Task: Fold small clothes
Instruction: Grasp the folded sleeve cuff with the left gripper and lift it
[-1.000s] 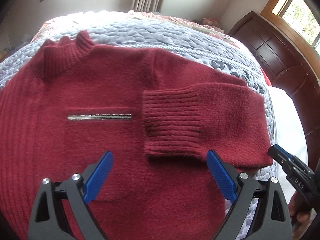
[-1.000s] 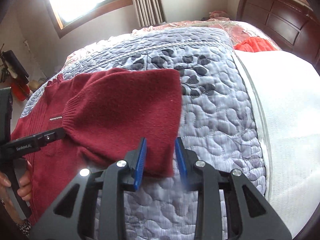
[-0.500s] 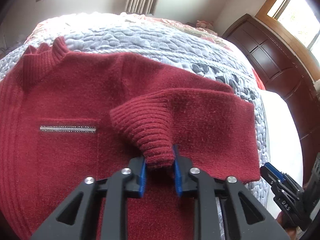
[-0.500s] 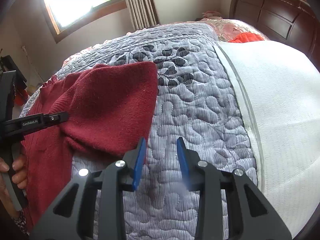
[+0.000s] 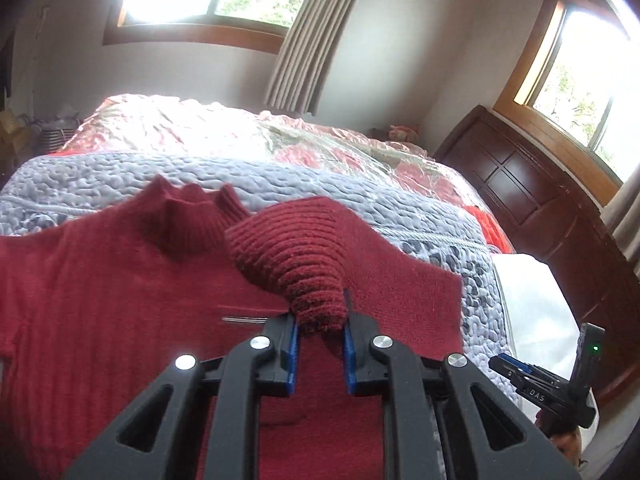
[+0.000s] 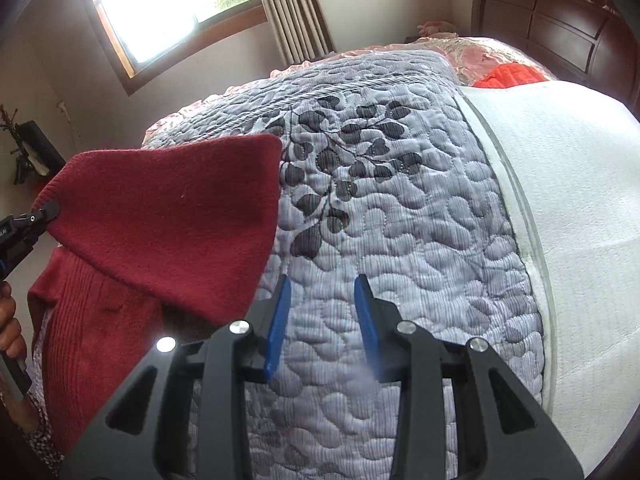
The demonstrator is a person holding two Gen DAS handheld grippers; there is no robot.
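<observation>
A dark red knitted sweater (image 5: pixel 100 300) lies flat on the quilted bed, collar toward the far side. My left gripper (image 5: pixel 319 326) is shut on the ribbed cuff (image 5: pixel 304 276) of its sleeve and holds it lifted above the sweater's chest. In the right wrist view the raised sleeve (image 6: pixel 168 224) hangs as a slanted sheet from the left gripper (image 6: pixel 40 216) at the left edge. My right gripper (image 6: pixel 322 300) hovers over bare quilt just right of the sleeve, its jaws a little apart with nothing between them. It also shows as a right gripper tip (image 5: pixel 516 364) low on the right.
The grey-blue quilt (image 6: pixel 400 216) covers the bed, with a white sheet (image 6: pixel 580 200) to its right and a pink floral cover (image 5: pixel 200 128) farther back. A dark wooden headboard (image 5: pixel 540 200) stands at the right. A person's hand (image 6: pixel 10 320) grips the left tool's handle.
My left gripper shut on the sleeve cuff and lifted it up off the sweater, toward the collar. My right gripper drew away to the right, off the sleeve's edge and over bare quilt.
</observation>
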